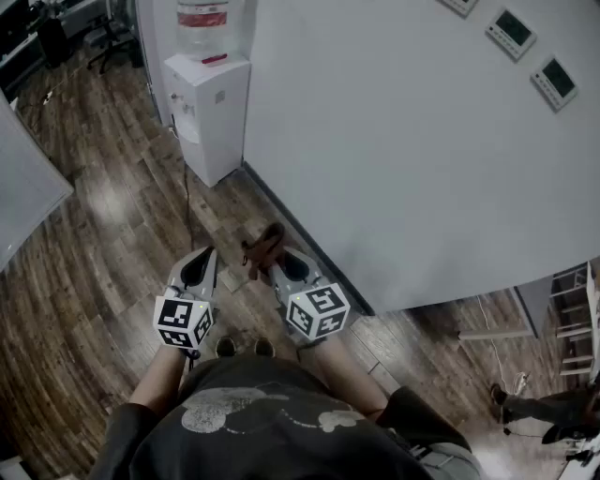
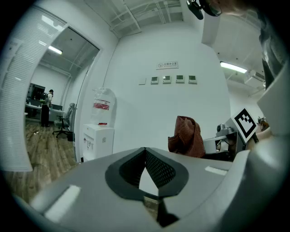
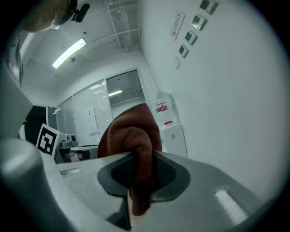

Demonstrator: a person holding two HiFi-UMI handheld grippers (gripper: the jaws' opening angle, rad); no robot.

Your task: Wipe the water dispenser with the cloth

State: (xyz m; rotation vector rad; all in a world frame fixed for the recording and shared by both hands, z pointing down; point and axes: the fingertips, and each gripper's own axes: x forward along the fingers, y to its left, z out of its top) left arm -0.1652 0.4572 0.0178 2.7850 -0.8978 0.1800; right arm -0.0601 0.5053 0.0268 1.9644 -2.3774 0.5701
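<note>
The white water dispenser (image 1: pixel 211 103) with a bottle (image 1: pixel 202 23) on top stands against the wall, well ahead of me; it also shows as the dispenser (image 2: pixel 97 140) and the dispenser (image 3: pixel 172 133). My right gripper (image 1: pixel 279 259) is shut on a reddish-brown cloth (image 1: pixel 262 246), which bunches up above the jaws as the cloth (image 3: pixel 133 136). In the left gripper view that cloth (image 2: pixel 186 136) hangs off to the right. My left gripper (image 1: pixel 201 257) is held beside the right one, its jaws meeting at the tips with nothing between them. Both are at waist height, far short of the dispenser.
A white wall (image 1: pixel 394 141) runs along my right, with small panels (image 1: pixel 511 30) on it. Dark wood floor (image 1: pixel 84 234) stretches between me and the dispenser. An office chair (image 2: pixel 65 120) and desks stand far back left. A white partition (image 1: pixel 23 187) is at the left.
</note>
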